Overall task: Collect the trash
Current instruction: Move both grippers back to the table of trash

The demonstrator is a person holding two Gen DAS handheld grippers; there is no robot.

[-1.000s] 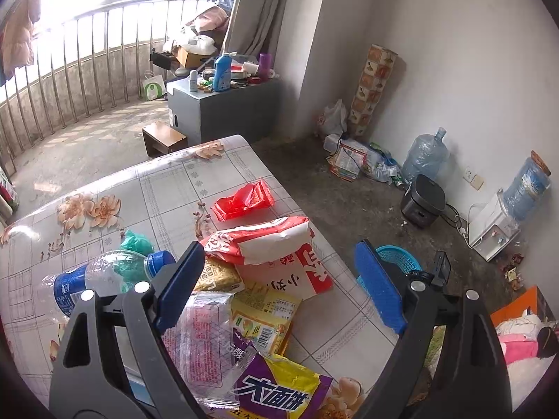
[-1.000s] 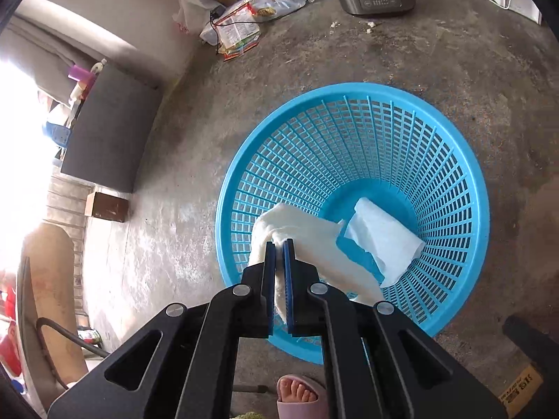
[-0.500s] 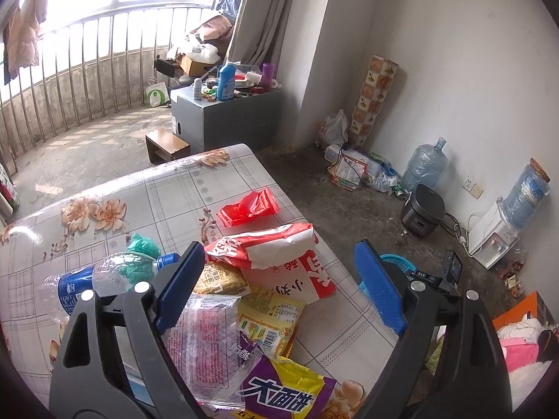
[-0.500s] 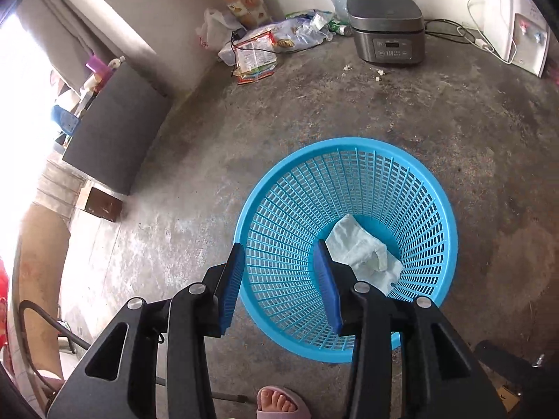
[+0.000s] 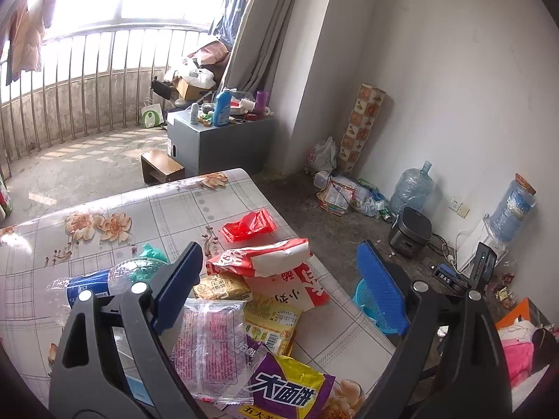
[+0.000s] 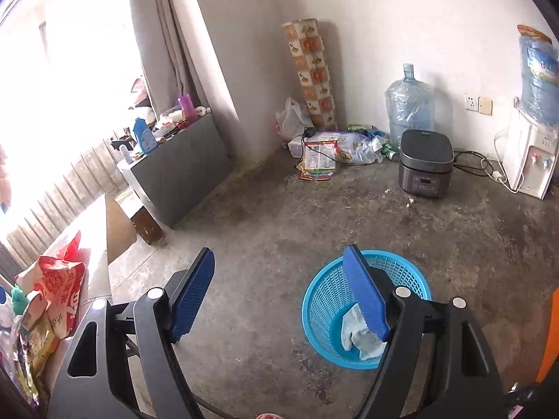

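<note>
My left gripper (image 5: 279, 279) stands open above a heap of wrappers on the flowered table (image 5: 104, 209): a red and white bag (image 5: 265, 258), a red plastic bag (image 5: 248, 225), a yellow packet (image 5: 272, 317), a clear packet (image 5: 209, 342), a purple and yellow packet (image 5: 286, 391) and a plastic bottle (image 5: 104, 279). My right gripper (image 6: 279, 293) hangs high over the concrete floor, its jaws opening with nothing between them. The blue basket (image 6: 325, 300) sits on the floor below, with white tissue (image 6: 360, 335) inside. In the left wrist view the blue basket (image 5: 363, 296) shows past the table's right edge.
A grey rice cooker (image 6: 426, 164), water bottles (image 6: 408, 104) and a dispenser (image 6: 531, 160) line the far wall. Bags of litter (image 6: 335, 150) lie in the corner. A grey cabinet (image 6: 174, 171) and a small wooden stool (image 6: 146, 223) stand by the balcony.
The right gripper let go of the white tissue into the basket, opened wide, and rose well above it. The left gripper drifted slightly back over the table.
</note>
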